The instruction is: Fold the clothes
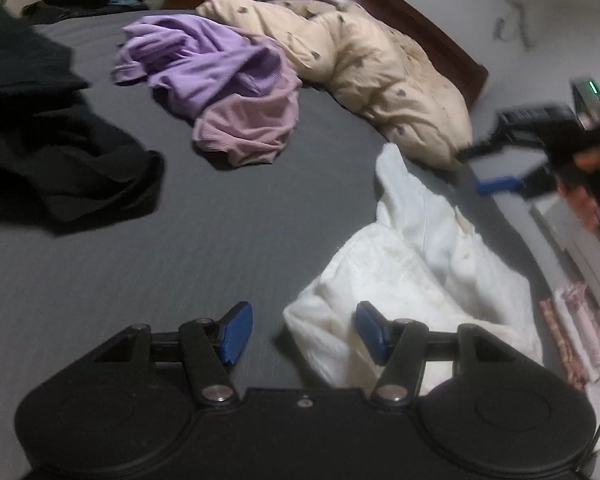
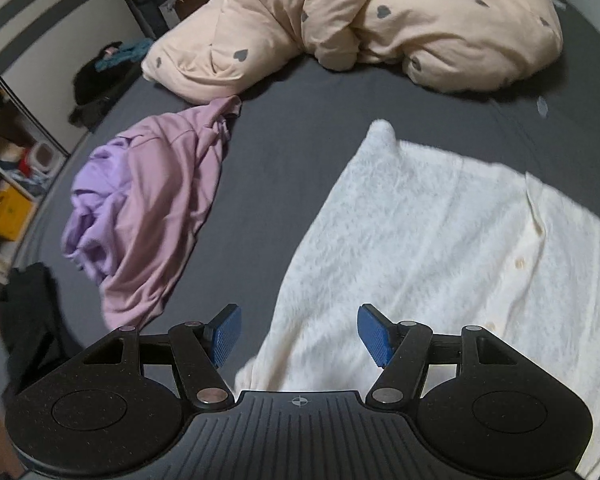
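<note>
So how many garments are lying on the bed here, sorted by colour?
White: 1, the fluffy white buttoned cardigan
Lilac: 1, the crumpled lilac top
Pink: 1, the dusty-pink ribbed garment
Black: 1 heap of black clothing; I cannot tell if it is more than one piece
Total: 4

The cream heart-print duvet is not counted.

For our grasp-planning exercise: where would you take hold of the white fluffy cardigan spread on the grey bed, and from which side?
Grip the white fluffy cardigan at its near left hem corner, coming from the near edge with the open right claw. That corner lies loose on the grey bed sheet, right before the claw, while the buttoned middle lies flat and offers no edge to pinch.
</note>
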